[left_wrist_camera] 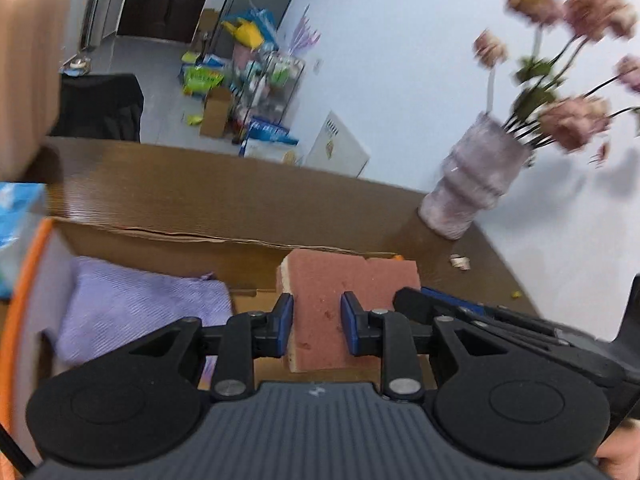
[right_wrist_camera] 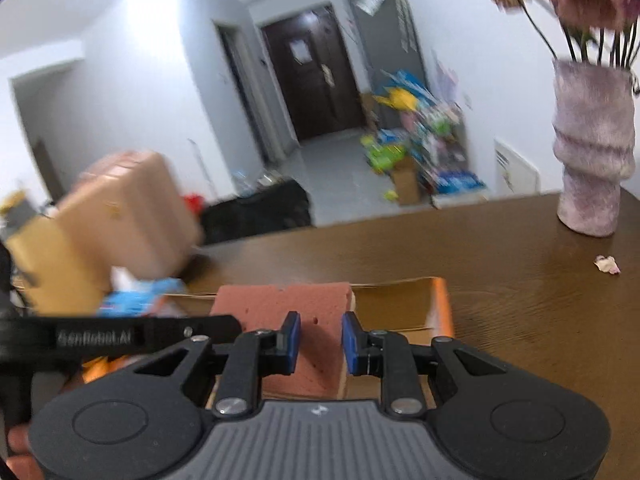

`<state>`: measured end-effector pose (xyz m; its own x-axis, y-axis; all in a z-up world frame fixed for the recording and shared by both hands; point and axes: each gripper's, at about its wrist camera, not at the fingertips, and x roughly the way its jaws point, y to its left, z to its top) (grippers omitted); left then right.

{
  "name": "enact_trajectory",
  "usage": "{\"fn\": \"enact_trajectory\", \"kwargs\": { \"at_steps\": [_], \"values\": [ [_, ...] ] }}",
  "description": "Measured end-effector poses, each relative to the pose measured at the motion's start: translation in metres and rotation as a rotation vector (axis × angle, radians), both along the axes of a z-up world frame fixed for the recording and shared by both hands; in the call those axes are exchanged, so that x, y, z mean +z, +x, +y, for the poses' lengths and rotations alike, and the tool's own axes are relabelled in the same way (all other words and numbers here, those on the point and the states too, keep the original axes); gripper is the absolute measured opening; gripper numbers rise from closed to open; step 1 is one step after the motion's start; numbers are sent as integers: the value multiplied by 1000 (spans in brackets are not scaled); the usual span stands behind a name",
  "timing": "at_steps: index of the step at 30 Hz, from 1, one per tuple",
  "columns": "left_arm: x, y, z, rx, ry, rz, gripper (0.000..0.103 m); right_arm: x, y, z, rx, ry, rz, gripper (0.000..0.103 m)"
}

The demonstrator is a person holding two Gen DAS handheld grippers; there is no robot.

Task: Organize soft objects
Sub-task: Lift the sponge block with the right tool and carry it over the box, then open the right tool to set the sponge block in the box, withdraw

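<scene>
above the cardboard box, both claws pinch the sponge

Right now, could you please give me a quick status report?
Left gripper and right gripper both shut on the sponge. Sponge held above the cardboard box. Purple cloth already inside. Nothing in the way.

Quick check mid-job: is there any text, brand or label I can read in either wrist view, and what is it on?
"GenRobot.AI", roughly; letters smeared: on the black arm of the left gripper, seen in the right wrist view.
Small embossed logo on the gripper body: too small to read.
Blue printed pack by the cardboard box: print blurred, unreadable.
Packages on the floor: blurred, unreadable.
</scene>
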<state>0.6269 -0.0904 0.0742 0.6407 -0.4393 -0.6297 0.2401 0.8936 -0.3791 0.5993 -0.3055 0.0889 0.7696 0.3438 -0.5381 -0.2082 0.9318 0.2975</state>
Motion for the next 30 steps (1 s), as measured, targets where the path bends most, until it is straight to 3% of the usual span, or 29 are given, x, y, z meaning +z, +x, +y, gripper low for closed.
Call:
{"fn": "enact_trajectory", "kwargs": {
  "at_steps": [6,11,12,13,15,18,24,27,30],
  "values": [
    [-51,53,-22,-6,15,181,27,-30,48,11,-24,-188,91,25],
    [-55,56,-28,-5,58,145,33,-40,46,19,-33,-287,83,26],
    [-55,55,-27,-9,63,148,35,-39,47,19,-32,-289,86,29],
    [-54,54,-25,-3,67,153,36,-37,46,18,-38,-287,83,39],
    [-46,45,-19,14,88,137,36,-25,38,17,-42,-289,52,44],
    [-18,23,-2,26,119,69,37,0,21,13,-40,-283,13,46],
    [61,-57,39,82,252,-173,56,62,-47,-3,-37,-248,-76,58],
    [88,-109,56,146,341,-321,68,87,-91,-8,-36,-253,-130,67],
    [102,-158,71,190,369,-444,85,105,-139,-6,-19,-246,-211,80]
  ]
}}
